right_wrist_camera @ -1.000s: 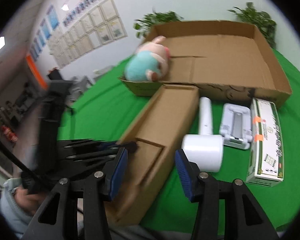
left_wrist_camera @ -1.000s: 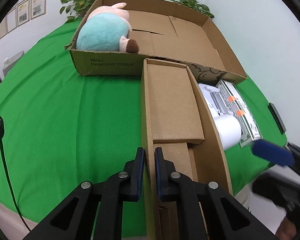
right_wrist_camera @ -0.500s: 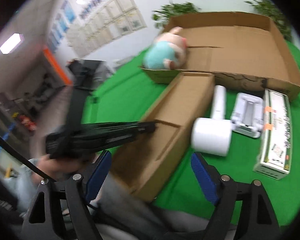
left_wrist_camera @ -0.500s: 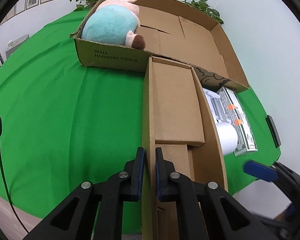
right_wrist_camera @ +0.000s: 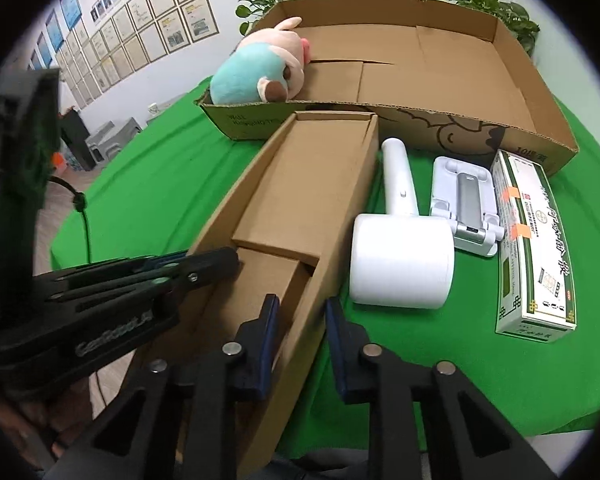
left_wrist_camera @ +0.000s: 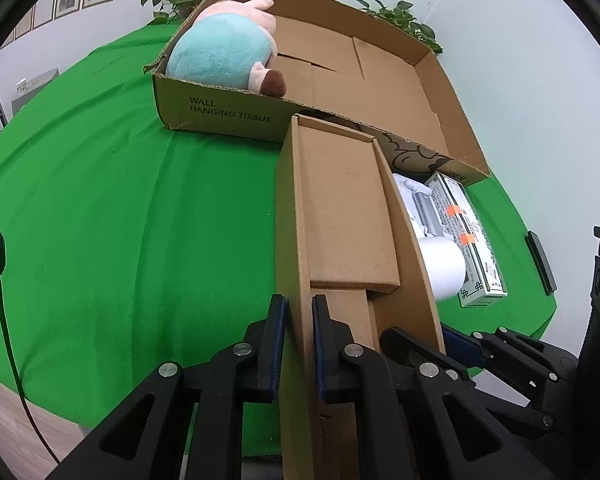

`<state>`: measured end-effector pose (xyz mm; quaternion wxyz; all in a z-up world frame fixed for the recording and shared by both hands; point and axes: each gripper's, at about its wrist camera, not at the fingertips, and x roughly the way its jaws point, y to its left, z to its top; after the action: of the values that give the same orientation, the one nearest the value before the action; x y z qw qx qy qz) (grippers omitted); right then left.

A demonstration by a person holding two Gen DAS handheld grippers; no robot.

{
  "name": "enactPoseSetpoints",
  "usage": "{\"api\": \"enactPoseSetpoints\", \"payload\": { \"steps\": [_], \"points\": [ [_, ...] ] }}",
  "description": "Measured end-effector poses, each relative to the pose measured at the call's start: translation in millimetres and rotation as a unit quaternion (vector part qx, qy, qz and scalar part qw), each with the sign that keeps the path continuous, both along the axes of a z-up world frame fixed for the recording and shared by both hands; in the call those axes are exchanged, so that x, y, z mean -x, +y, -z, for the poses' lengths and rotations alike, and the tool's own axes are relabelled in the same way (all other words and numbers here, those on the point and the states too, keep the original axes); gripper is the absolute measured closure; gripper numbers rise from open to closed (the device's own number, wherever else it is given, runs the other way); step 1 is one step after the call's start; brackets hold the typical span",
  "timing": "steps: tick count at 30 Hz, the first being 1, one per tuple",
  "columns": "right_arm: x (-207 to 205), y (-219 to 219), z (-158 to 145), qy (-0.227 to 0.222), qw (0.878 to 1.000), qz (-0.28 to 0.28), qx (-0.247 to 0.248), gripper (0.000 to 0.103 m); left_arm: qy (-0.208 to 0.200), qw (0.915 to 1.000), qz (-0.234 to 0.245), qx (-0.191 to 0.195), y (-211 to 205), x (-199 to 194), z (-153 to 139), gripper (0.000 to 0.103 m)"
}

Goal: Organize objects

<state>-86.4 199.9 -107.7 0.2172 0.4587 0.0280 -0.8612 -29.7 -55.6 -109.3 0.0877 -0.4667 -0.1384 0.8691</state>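
A long narrow cardboard box (left_wrist_camera: 344,216) (right_wrist_camera: 300,200) lies on the green table, its far end against a large open cardboard box (left_wrist_camera: 380,80) (right_wrist_camera: 440,80). My left gripper (left_wrist_camera: 299,316) is shut on the narrow box's left wall near its near end. My right gripper (right_wrist_camera: 299,312) straddles the box's right wall with its jaws still apart, not pressing it. A plush toy (left_wrist_camera: 224,56) (right_wrist_camera: 260,72) lies in the large box's left corner.
Right of the narrow box lie a white hair dryer (right_wrist_camera: 400,256), a white folding stand (right_wrist_camera: 466,204) and a green-and-white carton (right_wrist_camera: 532,240). A black cable (left_wrist_camera: 4,320) hangs at the table's left edge. Potted plants stand behind the large box.
My right gripper has swung in from the side and narrowed its jaws around the narrow box's right wall. The left gripper has kept its grip.
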Motion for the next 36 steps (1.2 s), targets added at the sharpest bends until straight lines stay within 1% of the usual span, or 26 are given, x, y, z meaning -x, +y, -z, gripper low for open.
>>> {"api": "enactPoseSetpoints", "payload": {
  "steps": [4, 10, 14, 17, 22, 26, 31, 35, 36],
  "points": [
    [-3.2, 2.8, -2.3, 0.009, 1.0, 0.005, 0.007, 0.084, 0.022, 0.9997, -0.001, -0.014, -2.5, -5.4, -5.2, 0.092],
    [-11.2, 6.6, -32.0, 0.08, 0.996, 0.016, 0.026, 0.085, 0.071, 0.9975, 0.004, 0.001, 4.3, -12.1, -30.8, 0.092],
    [-5.7, 6.6, -43.1, 0.102, 0.994, 0.018, 0.033, 0.085, 0.108, 0.994, 0.002, 0.013, 5.6, -8.0, -52.6, 0.092],
    [2.6, 8.7, -50.5, 0.12, 0.992, 0.022, 0.041, 0.085, 0.14, 0.9897, 0.006, 0.027, 10.8, -0.4, -70.8, 0.092],
    [25.4, 16.0, -70.1, 0.153, 0.986, 0.039, 0.061, 0.086, 0.182, 0.9823, 0.015, 0.04, 19.3, 22.9, -102.8, 0.092],
    [44.6, 19.7, -84.4, 0.172, 0.981, 0.046, 0.075, 0.087, 0.216, 0.9748, 0.021, 0.054, 26.1, 44.5, -128.0, 0.092],
    [74.9, 20.6, -100.2, 0.19, 0.976, 0.051, 0.088, 0.087, 0.238, 0.9691, 0.021, 0.062, 25.9, 79.4, -151.2, 0.092],
    [96.8, 17.9, -108.4, 0.194, 0.975, 0.051, 0.096, 0.087, 0.245, 0.9665, 0.018, 0.074, 23.3, 108.5, -163.3, 0.092],
    [102.6, 16.0, -109.8, 0.193, 0.975, 0.049, 0.095, 0.087, 0.243, 0.9671, 0.019, 0.073, 20.5, 117.7, -165.9, 0.092]
  ]
}}
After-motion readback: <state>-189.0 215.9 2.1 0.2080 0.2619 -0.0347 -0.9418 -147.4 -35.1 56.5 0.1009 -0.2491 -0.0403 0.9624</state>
